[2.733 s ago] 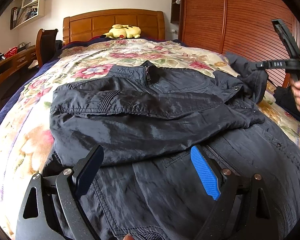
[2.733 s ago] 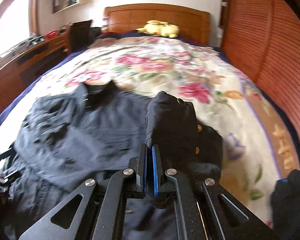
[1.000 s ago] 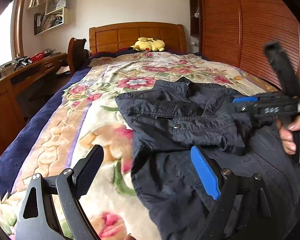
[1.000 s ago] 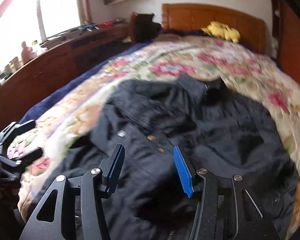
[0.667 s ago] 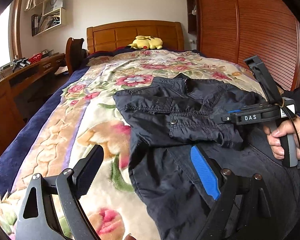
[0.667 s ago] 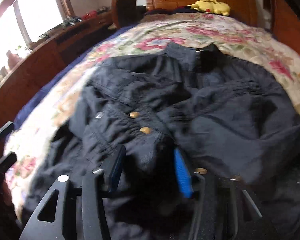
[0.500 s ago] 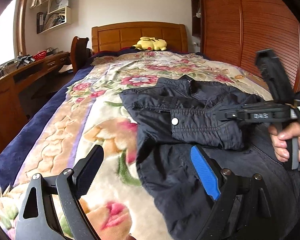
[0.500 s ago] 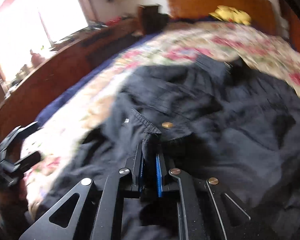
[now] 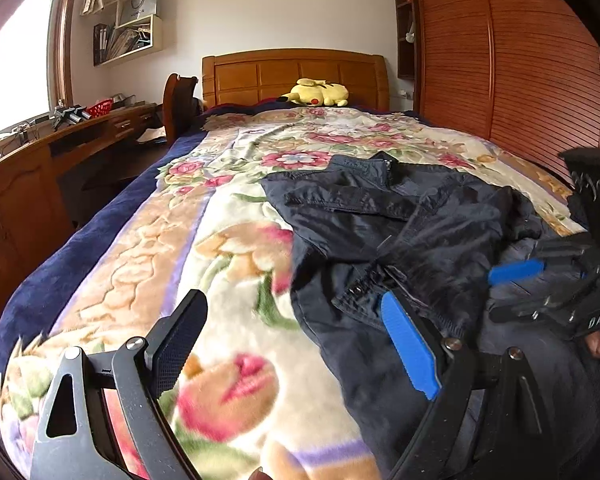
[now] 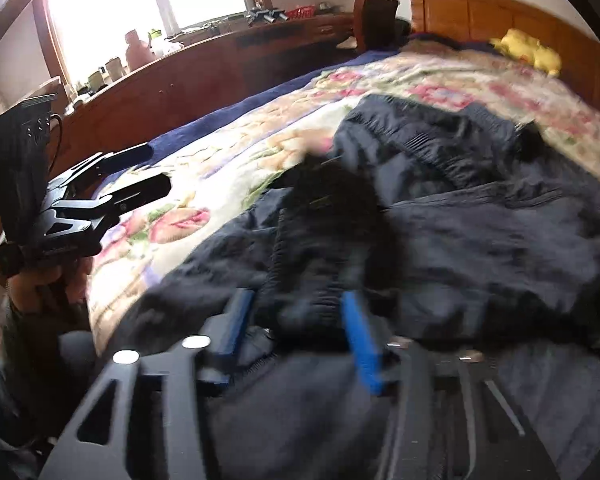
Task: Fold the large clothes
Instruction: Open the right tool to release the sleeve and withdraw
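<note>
Over the floral bedspread (image 9: 236, 232), the left wrist view shows the left gripper (image 9: 292, 344) wide and empty, while the dark jacket (image 9: 400, 216) lies mid-bed, both sleeves now across its chest. In the right wrist view, the right gripper (image 10: 296, 344), clamped on the cuff (image 10: 320, 280) half a second ago, has parted; the sleeve is released, so the bottom hem likely comes next
</note>
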A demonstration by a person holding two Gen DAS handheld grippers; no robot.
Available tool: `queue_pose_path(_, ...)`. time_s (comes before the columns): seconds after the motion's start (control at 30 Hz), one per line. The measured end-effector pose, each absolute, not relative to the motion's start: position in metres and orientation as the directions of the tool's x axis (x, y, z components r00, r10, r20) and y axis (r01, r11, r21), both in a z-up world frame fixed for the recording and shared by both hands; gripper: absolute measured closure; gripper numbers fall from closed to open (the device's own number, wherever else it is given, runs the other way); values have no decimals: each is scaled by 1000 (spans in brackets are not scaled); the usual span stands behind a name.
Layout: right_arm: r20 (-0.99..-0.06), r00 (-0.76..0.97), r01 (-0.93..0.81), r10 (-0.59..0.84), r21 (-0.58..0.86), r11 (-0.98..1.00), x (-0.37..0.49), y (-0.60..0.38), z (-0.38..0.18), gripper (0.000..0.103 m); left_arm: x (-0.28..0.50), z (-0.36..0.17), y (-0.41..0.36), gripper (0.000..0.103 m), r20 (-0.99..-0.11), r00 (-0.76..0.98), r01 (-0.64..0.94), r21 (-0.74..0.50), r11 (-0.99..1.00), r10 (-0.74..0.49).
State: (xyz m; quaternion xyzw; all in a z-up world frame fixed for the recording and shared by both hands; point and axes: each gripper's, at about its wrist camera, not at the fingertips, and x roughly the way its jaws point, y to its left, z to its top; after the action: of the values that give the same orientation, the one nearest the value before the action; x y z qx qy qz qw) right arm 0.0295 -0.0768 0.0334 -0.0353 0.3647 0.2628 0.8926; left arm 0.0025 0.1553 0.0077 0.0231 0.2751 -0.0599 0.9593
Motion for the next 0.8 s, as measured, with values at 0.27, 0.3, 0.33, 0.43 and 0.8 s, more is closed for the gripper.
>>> queue_pose_path(0.27, -646, 727, -323, 232, -23, 946, -16, -135, 42, 43, -23, 0, 134, 14, -567, 816, 146, 22, 989, -108)
queue_pose_path(0.3, -647, 736, -292, 199, -37, 956, -20, -143, 40, 43, -27, -2, 132, 14, -573, 812, 151, 21, 988, -112)
queue_pose_path(0.33, -649, 743, -257, 165, -49, 965, -24, -154, 37, 43, -31, -5, 130, 14, -579, 807, 155, 19, 988, -116)
queue_pose_path(0.43, -651, 755, -160, 75, -71, 985, -43, -188, 29, 43, -44, -14, 124, 14, -602, 789, 166, 16, 986, -123)
queue_pose_path(0.8, -690, 718, 63, -90, -64, 996, -89, -256, 3, 43, -86, -29, 115, 14, -652, 747, 186, 11, 983, -134)
